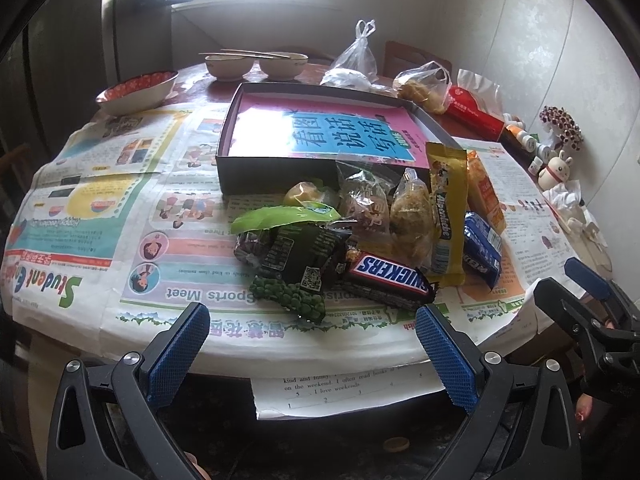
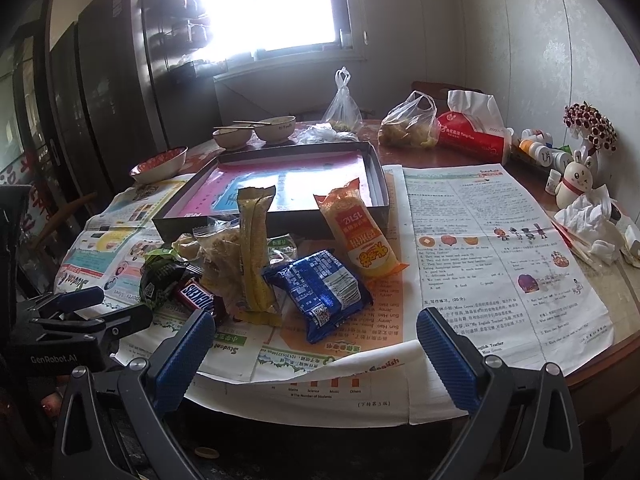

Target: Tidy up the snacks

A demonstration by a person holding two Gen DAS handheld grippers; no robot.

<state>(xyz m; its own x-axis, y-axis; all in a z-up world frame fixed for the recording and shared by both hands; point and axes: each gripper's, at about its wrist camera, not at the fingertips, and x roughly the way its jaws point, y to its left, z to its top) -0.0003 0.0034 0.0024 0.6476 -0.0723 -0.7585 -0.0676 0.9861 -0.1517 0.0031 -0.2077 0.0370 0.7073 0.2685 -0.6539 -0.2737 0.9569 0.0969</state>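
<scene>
The snack pile — Snickers bar [image 1: 390,280], blue biscuit pack [image 2: 320,294], orange packet [image 2: 358,232] — lies on the newspaper-covered surface [image 2: 500,248] just before the empty black box [image 2: 374,168]. Left gripper [image 1: 312,354] and right gripper [image 2: 316,356] hover at the near edge, jaws wide open and empty — best to take loose outer packets first.

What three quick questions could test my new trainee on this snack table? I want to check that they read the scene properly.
1. True or false: the shallow box already holds snacks.
2. Which lies nearest the left gripper: A) the Snickers bar, B) the bowls, C) the tissue pack?
3. Fill in: both grippers, including the right gripper, have their fingers ____.

Key: 1 false; 2 A; 3 open.
</scene>
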